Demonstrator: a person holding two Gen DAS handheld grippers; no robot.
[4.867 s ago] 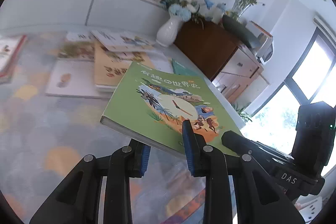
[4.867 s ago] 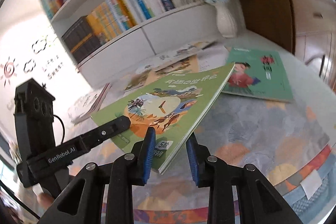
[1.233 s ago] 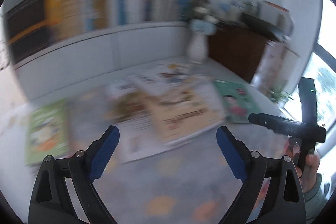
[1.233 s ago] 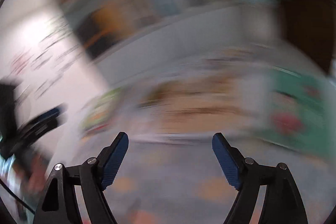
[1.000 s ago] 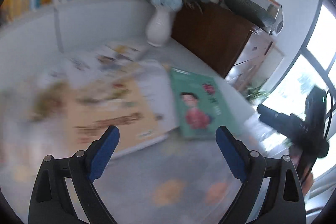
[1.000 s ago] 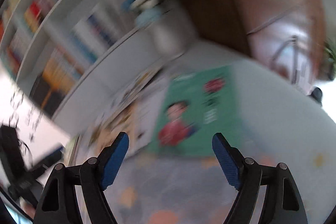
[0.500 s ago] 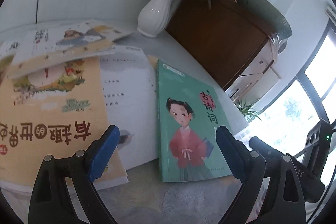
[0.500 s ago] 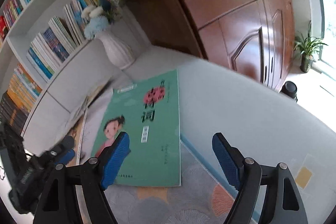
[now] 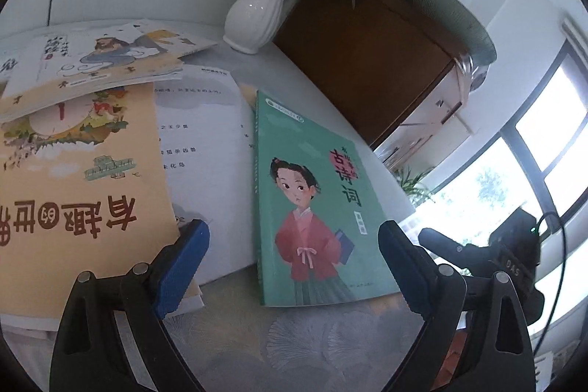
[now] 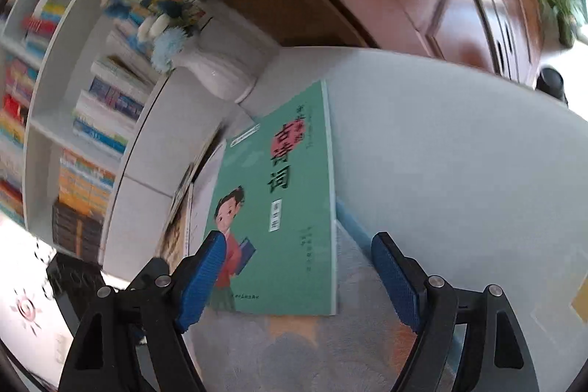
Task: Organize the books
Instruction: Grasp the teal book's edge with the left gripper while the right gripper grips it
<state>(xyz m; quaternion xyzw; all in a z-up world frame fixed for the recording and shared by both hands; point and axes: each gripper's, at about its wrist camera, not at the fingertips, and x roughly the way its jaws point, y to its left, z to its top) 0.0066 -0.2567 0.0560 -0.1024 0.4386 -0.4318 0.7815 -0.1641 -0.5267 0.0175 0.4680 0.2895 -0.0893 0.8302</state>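
- White bookshelves (image 10: 92,120) packed with upright books fill the background, and beside them we see a dark wooden cabinet (image 9: 371,61).
- We make out a desk (image 10: 459,153) under a pale patterned cloth, with a white ribbed vase (image 9: 257,13) of blue and white flowers standing near its far edge, close to the cabinet.
- We find the task's thing, a green book (image 9: 312,204) with a girl in a red robe on its cover, lying flat and face up on the desk, near the desk's right edge.
- We see an open white-paged book (image 9: 205,149) just left of it, their edges touching or nearly so.
- We note an orange book (image 9: 73,201) overlapping the white pages further left, and a pale picture book (image 9: 99,57) lying across the orange book's far end.
- We see our left hand-held gripper (image 9: 294,267) with its blue pads spread wide and nothing between them; it hangs over the near end of the green book without touching it.
- We see our right hand-held gripper (image 10: 297,278) likewise standing wide open and empty, its left pad over the near corner of the green cover; we cannot tell whether it touches.
- We catch the right hand-held gripper's body at the lower right of the left wrist view, beyond the desk's right edge.
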